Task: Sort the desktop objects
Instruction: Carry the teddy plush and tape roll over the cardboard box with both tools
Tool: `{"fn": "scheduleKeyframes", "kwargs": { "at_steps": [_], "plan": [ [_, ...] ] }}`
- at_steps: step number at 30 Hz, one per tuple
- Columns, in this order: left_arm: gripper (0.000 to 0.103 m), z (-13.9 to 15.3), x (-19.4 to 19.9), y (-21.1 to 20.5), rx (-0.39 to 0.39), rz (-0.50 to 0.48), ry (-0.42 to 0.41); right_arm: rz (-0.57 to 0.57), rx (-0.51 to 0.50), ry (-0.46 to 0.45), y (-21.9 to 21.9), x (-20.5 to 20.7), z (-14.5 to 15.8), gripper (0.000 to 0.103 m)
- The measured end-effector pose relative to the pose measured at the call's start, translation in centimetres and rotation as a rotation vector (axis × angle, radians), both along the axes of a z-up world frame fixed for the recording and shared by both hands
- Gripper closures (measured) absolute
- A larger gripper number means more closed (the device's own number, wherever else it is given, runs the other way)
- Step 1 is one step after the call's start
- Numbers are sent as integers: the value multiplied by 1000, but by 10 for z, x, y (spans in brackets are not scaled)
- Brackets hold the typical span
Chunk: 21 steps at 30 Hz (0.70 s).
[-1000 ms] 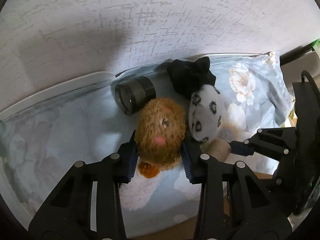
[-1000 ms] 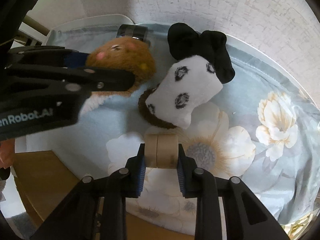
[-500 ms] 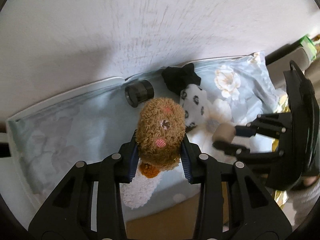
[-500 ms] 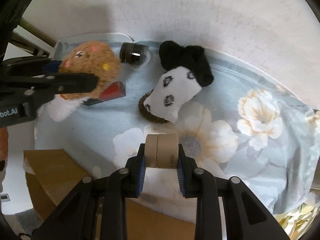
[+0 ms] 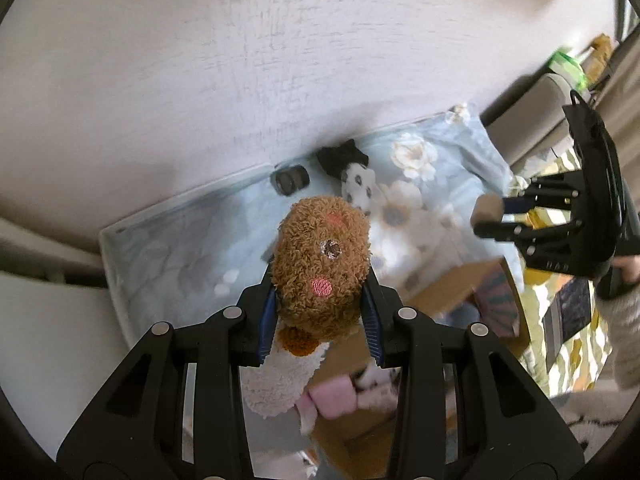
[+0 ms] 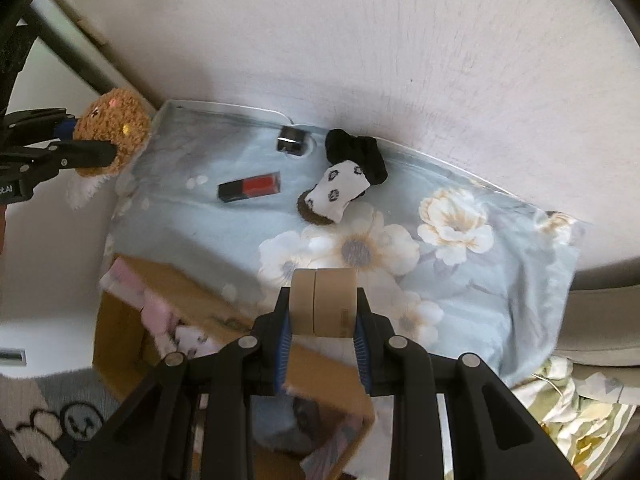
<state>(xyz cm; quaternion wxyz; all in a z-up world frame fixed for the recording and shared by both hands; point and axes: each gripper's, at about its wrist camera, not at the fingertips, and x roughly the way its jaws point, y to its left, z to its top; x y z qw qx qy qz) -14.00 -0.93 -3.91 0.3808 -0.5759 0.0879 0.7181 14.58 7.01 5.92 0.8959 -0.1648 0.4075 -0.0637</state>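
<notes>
Left tongs (image 5: 320, 304) clamped on brown plush toy (image 5: 322, 266); right tongs (image 6: 322, 344) clamped on tape roll (image 6: 323, 303).

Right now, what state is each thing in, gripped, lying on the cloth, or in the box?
Left gripper: shut on the brown fuzzy plush toy, lifted off the cloth.
Right gripper: shut on the tan tape roll, lifted.
Red-and-black lipstick tube: lying flat on the floral cloth.
White spotted sock with black cuff: lying on the cloth.
Dark cylindrical jar: lying by the wall.
Open cardboard box: holds pink soft items.
</notes>
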Motion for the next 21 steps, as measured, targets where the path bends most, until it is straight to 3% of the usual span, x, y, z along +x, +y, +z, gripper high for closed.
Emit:
{"fn": "scheduleKeyframes", "kwargs": {
  "at_steps": [9,21],
  "plan": [
    [70,16,60,-13,26,-17,-17,46,-1,25,26,-43,-24,77],
    [70,-43,146,-8,-26,-88,-139,47,78,118,37,-64,-89,77]
  ]
}}
